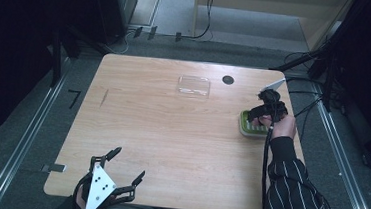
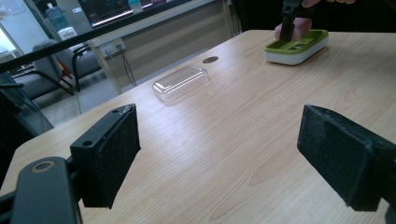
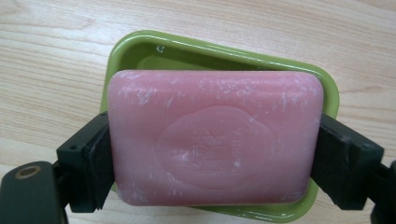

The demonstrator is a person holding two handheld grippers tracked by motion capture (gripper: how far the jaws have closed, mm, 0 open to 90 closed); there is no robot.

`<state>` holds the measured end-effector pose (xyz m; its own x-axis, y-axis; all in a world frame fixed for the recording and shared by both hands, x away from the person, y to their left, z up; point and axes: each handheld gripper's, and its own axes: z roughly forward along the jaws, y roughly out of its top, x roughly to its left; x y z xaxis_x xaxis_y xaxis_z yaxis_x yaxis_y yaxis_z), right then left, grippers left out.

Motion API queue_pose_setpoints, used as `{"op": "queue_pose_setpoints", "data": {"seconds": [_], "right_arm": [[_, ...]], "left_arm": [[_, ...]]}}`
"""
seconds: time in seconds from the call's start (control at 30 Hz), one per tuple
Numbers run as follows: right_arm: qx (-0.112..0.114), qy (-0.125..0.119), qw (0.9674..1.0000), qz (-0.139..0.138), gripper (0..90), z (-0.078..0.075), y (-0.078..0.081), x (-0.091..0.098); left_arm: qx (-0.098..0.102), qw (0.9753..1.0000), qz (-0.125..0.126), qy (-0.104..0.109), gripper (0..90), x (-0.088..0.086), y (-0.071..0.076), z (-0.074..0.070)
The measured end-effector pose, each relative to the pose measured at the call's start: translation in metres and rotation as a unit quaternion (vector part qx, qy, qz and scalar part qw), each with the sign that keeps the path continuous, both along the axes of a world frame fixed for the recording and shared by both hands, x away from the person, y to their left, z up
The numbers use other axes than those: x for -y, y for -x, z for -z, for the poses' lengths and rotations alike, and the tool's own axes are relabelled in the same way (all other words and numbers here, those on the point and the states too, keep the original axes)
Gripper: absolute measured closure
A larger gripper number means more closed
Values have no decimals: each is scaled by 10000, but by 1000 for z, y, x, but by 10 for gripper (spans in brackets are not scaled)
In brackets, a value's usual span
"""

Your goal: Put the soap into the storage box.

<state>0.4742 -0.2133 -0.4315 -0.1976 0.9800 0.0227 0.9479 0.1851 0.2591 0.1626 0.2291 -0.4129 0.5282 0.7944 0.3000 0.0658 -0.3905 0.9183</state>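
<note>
Where the light wooden table nears its right edge, the right gripper hangs over a green rectangular soap dish with a white base, its two black jaws pressed against the short ends of a pink rectangular bar of soap. The soap carries an embossed oval stamp and white scuffs. It sits directly above the dish; whether it touches the dish cannot be told. A hand in a dark pinstriped sleeve holds that gripper.

Left gripper at the near left edge, jaws spread wide, nothing between them. A clear plastic rectangular lid lies flat toward the far side, well apart from both grippers. Just beside it, a small dark round spot on the tabletop. Cables trail on the floor beyond.
</note>
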Motion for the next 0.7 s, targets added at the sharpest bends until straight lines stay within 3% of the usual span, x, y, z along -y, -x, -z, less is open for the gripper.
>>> {"op": "queue_pose_setpoints", "data": {"seconds": [0.7], "right_arm": [[-186, -41, 9995, 257, 135, 13, -4, 1]], "left_arm": [[0, 10000, 0, -1, 136, 0, 0, 0]]}}
